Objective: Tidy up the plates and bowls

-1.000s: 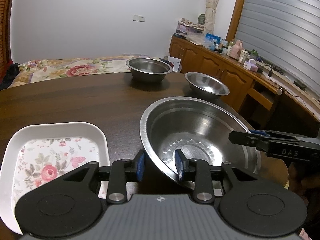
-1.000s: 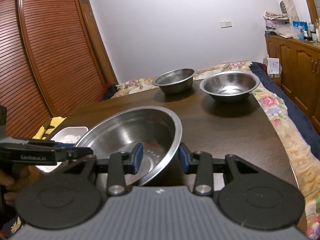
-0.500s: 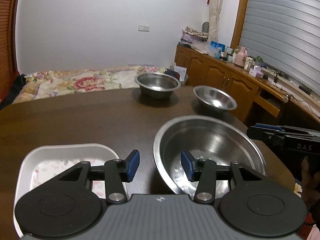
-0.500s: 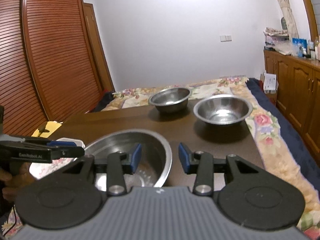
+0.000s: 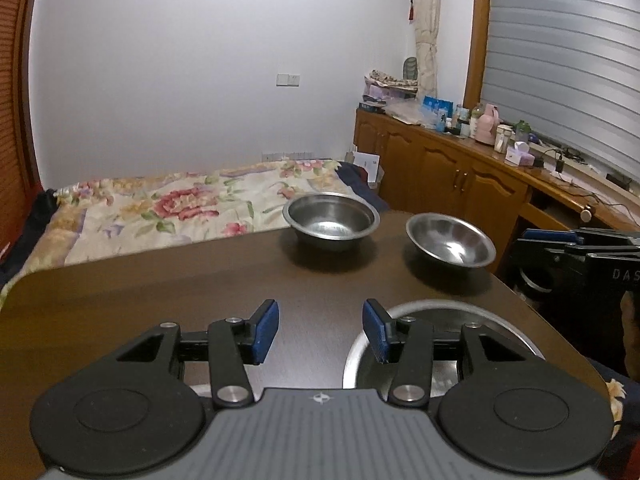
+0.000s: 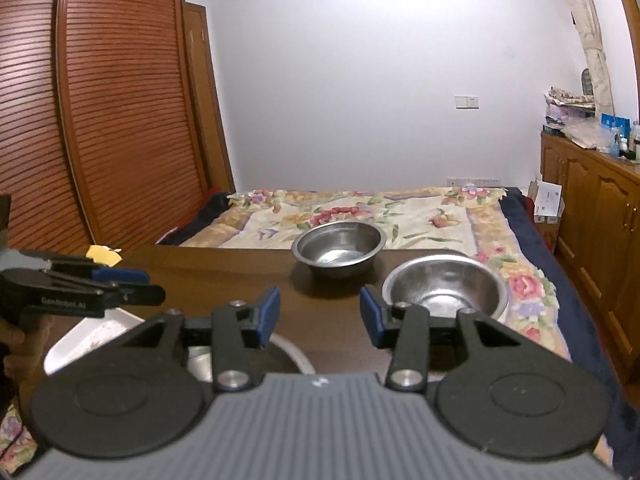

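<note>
Three steel bowls and one white plate sit on the dark wooden table (image 5: 168, 292), which fills the near half of the room with a flower-patterned bed (image 6: 360, 216) just past its far edge. Largest of the dishes is the wide bowl (image 5: 424, 312) at the near right of the table; only part of its rim shows from the left wrist camera, behind the left gripper's right finger, and from the right wrist camera it sits low behind the right gripper's left finger. Just left of it, near the front edge, lies the white plate (image 6: 100, 332), partly hidden by the tools. Far across the table stand the two smaller bowls, close together but apart: the deep bowl (image 5: 331, 221) toward the bed, and the shallow bowl (image 5: 450, 245) to its right, close to the table's right edge.

Both tools hang above the near edge, clear of every dish. On the left gripper (image 5: 318, 330) the blue-padded tongs are spread apart with nothing between them. On the right gripper (image 6: 318, 316) the tongs stand equally wide, also empty. A hand (image 6: 16, 340) shows dimly under the left tool.
</note>
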{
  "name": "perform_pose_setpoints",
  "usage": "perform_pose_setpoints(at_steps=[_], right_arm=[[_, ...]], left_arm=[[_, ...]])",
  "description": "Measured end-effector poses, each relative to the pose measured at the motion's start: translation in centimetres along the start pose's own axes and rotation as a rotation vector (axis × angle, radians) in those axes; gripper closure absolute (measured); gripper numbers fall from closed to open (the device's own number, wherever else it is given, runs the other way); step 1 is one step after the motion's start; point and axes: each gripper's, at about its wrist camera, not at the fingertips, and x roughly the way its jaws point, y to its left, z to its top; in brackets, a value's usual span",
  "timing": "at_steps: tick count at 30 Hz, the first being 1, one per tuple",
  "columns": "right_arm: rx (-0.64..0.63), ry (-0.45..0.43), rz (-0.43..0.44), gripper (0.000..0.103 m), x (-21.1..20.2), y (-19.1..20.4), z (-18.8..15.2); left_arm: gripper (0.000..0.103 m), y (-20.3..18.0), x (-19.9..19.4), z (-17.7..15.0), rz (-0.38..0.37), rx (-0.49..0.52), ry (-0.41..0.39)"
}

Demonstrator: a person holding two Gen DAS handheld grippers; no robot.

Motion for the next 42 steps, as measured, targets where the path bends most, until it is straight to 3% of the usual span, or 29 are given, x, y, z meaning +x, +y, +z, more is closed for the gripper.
perform_pose_setpoints(at_steps=[18,32,42], right_arm=[[-0.065,0.098,0.027,0.057,9.2,-2.7,4.2],[0.005,0.242,0.012,0.057,15.9,-4.5,4.4],[0.074,0.307,0.025,0.057,17.7,-4.5,4.0]], left_arm=[[0.053,1.7,7.7,4.6,0.024,-0.018,0.048],[0.053,2.9,13.8,6.6,0.012,-0.028,0.085],[0.053,3.7,17.3,6.9,-0.007,-0.056,0.127]])
